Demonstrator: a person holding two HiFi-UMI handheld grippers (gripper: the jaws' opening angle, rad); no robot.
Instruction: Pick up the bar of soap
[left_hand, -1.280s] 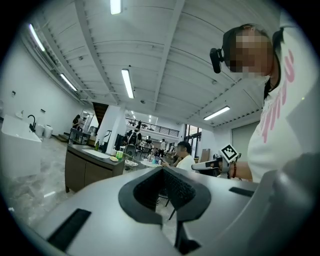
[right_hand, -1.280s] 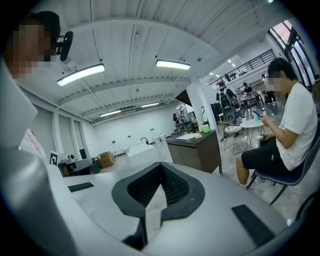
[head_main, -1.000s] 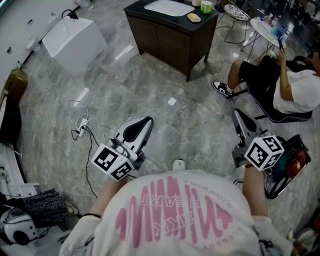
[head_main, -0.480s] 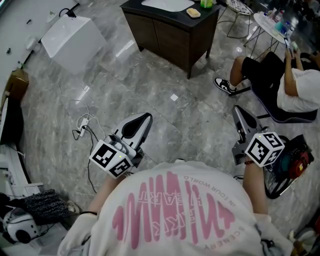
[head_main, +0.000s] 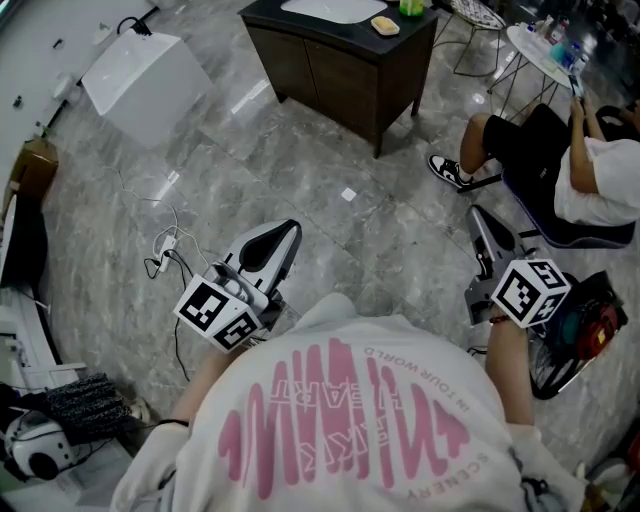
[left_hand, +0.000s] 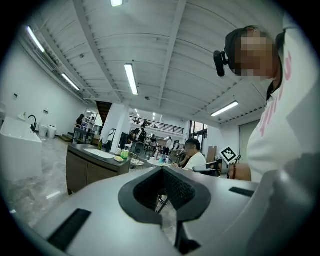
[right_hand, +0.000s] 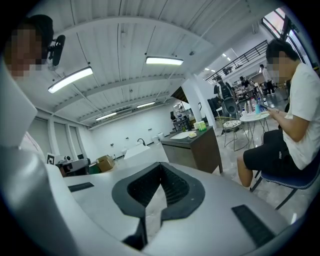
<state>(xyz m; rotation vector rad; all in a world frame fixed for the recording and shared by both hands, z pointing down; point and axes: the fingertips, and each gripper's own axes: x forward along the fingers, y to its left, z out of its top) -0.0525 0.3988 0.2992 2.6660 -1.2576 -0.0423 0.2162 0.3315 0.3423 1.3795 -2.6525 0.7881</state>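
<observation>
The bar of soap (head_main: 384, 25) is a small yellowish block on the dark cabinet (head_main: 345, 75) far ahead, beside the white basin (head_main: 322, 8). It also shows small in the left gripper view as the soap (left_hand: 118, 159) and in the right gripper view as the soap (right_hand: 192, 134). My left gripper (head_main: 285, 232) hangs over the grey floor at waist height, shut and empty, far from the cabinet. My right gripper (head_main: 478, 218) is held the same way at the right, shut with nothing in it. In their own views the left gripper (left_hand: 163, 169) and right gripper (right_hand: 160, 164) point towards the cabinet.
A green cup (head_main: 411, 8) stands by the soap. A white box (head_main: 145, 72) sits at the left, with a cable and plug (head_main: 163, 256) on the floor. A seated person (head_main: 575, 170) and a round table (head_main: 540, 55) are at the right. A red-and-black bag (head_main: 585, 325) lies near my right side.
The head view has shifted, so the cabinet sits nearer the top edge. The left gripper drifted slightly left and up. Both grippers stay shut.
</observation>
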